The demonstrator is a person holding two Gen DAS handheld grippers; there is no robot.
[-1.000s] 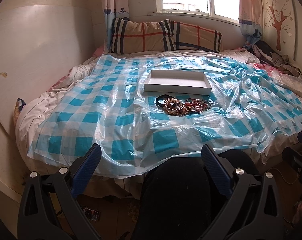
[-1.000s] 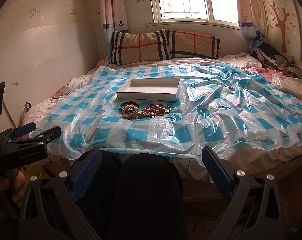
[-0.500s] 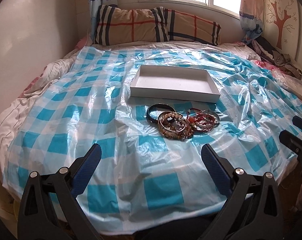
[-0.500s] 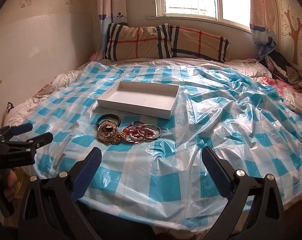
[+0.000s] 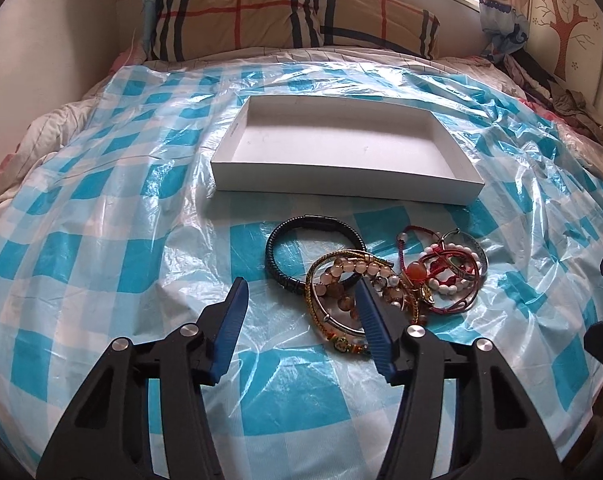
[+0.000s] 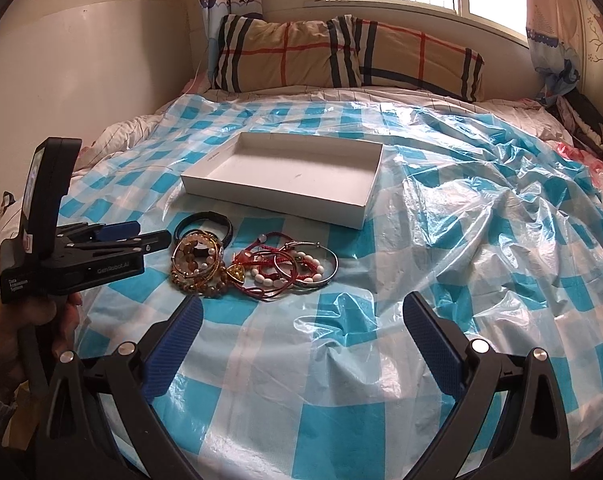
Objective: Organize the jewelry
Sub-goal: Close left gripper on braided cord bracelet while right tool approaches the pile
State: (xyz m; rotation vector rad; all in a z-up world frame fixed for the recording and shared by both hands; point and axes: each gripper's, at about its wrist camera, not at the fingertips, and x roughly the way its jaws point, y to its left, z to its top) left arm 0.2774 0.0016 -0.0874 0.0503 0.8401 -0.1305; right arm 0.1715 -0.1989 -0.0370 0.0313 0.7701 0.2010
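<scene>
A tangled heap of light beaded, cord and metal bracelets (image 5: pixel 375 280) lies on the slippery blue-checked plastic sheet (image 5: pixel 101 248), at six o'clock of the shallow white cardboard tray (image 5: pixel 341 152). The strands would likely snag; the stiff black braided bangle (image 5: pixel 279 248) offers the cleanest hold. The left gripper (image 5: pixel 301 292) has fingers half-closed and empty, just narrowing; the right gripper (image 6: pixel 301 316) has wide, empty fingers.

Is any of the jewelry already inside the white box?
No, the white box shows only its bare bottom, and the pile of bracelets lies on the checked plastic sheet in front of it.

glossy crinkled plastic sheet (image 5: pixel 101 216), matt white cardboard box (image 5: pixel 341 184), shiny metal bangle (image 6: pixel 329 268), plaid cloth pillows (image 6: pixel 341 56)
</scene>
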